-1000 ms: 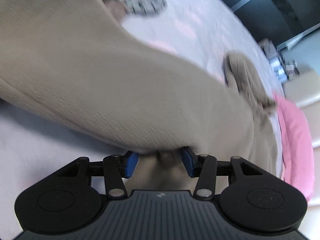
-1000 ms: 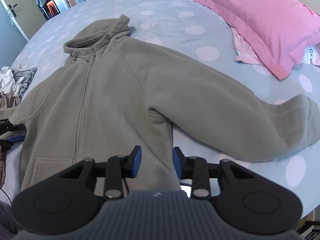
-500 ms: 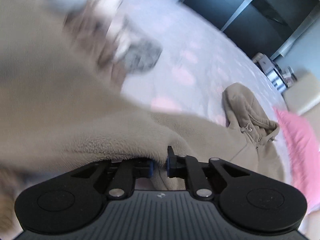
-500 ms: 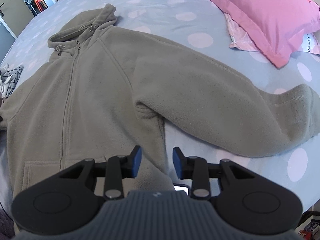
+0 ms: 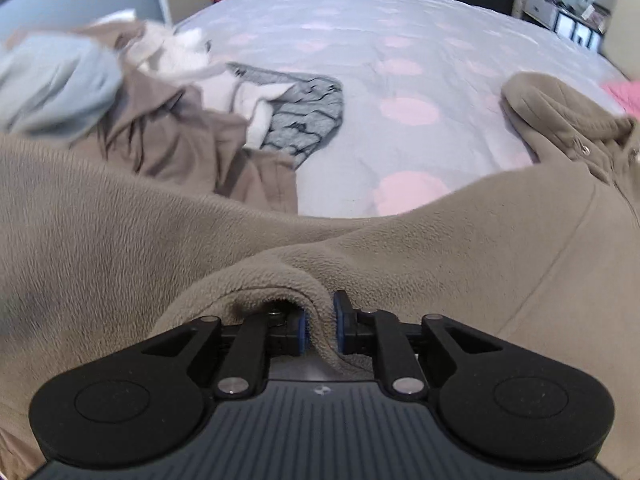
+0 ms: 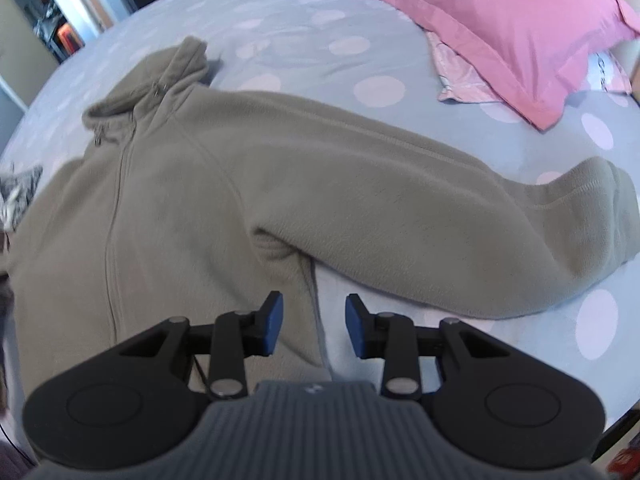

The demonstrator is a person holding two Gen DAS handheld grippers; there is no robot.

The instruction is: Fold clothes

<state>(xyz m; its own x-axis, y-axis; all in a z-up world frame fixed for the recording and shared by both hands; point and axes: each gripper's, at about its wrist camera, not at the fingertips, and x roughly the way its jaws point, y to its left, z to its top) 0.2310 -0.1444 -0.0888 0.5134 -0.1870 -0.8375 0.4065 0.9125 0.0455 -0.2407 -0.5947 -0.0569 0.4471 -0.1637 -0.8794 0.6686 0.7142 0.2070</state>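
An olive fleece hoodie point(image 6: 192, 208) lies front up on the bed, zip closed, hood point(image 6: 160, 76) at the far left, one sleeve point(image 6: 460, 216) stretched out to the right. My right gripper point(image 6: 314, 320) is open and empty, hovering over the hoodie's side edge below the armpit. My left gripper point(image 5: 319, 324) is shut on a fold of the hoodie's fleece point(image 5: 280, 276), which bunches over its fingers. The hood also shows in the left wrist view point(image 5: 560, 120).
A pile of other clothes point(image 5: 180, 120), brown, white and grey, lies on the bed beyond the left gripper. A pink pillow point(image 6: 500, 28) lies at the far right. The sheet point(image 6: 280, 20) is lilac with pink dots. Furniture stands past the bed's far edge.
The left gripper closed on the fleece and swung with it, the view turning toward the clothes pile. The right gripper moved closer over the hoodie's side edge and stayed open.
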